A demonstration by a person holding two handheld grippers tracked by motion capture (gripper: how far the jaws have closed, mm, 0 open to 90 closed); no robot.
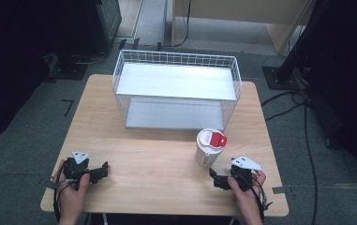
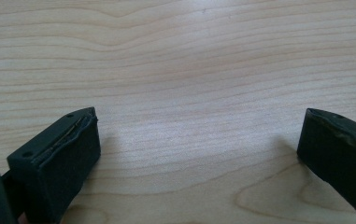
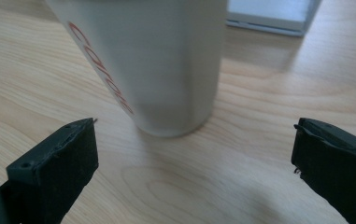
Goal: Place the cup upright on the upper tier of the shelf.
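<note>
Right gripper, jaws spread wide, low in frame; white tumbler upright just beyond, untouched.

Bare table across the near and middle span, free passage between both grippers. Cup stands upright just ahead of the right gripper, fingers spread wide, gap clear up to it. Wire rack blocks the far centre; narrow table strips free on its left and right.
</note>
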